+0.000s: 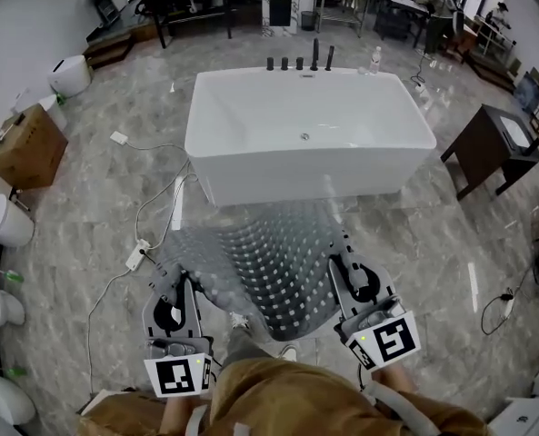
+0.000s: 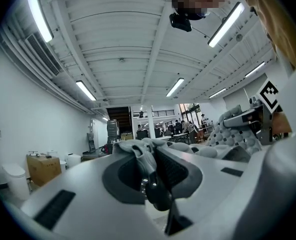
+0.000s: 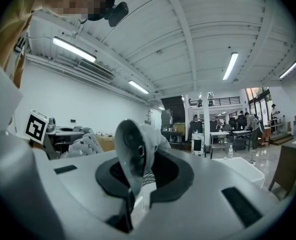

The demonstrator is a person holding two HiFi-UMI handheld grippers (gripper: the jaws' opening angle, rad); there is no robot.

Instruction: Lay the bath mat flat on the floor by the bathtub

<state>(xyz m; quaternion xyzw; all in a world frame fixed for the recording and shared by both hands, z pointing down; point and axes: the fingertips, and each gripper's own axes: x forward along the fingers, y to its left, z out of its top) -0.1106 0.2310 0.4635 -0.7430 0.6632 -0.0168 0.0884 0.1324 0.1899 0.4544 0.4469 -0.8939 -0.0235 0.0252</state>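
**A:** Largest first: what frames the scene?

**B:** The grey marble floor [image 1: 78, 234]. On it stands the white bathtub [image 1: 310, 139], at the far centre, long side towards us, with its taps along the far rim.

**A:** And the bath mat?

**B:** The bath mat [image 1: 269, 271] is grey with rows of pale studs. It is spread out on the near side of the bathtub, between the tub and the person. Its far edge comes close to the foot of the tub's near wall, but I cannot tell whether it touches the floor there. The near middle sags towards the person's shoe.

**A:** The tongs?

**B:** The left tongs [image 1: 166, 278] grip the mat's left edge and the right tongs [image 1: 337, 251] its right edge, well apart from each other. Looking along each pair, the jaws stand narrow and are clamped on a bunched fold of the mat.

**A:** How far along is the task, in your judgement?

**B:** Partly done. The mat is in the right place, opened out and roughly square to the tub. It is not yet laid, because both side edges are lifted and the sheet is wavy.

**A:** What remains?

**B:** Lowering both edges, smoothing the sag, then letting go with each pair of tongs. A white power strip [image 1: 138, 256] lies on the floor just left of the mat and may need avoiding.
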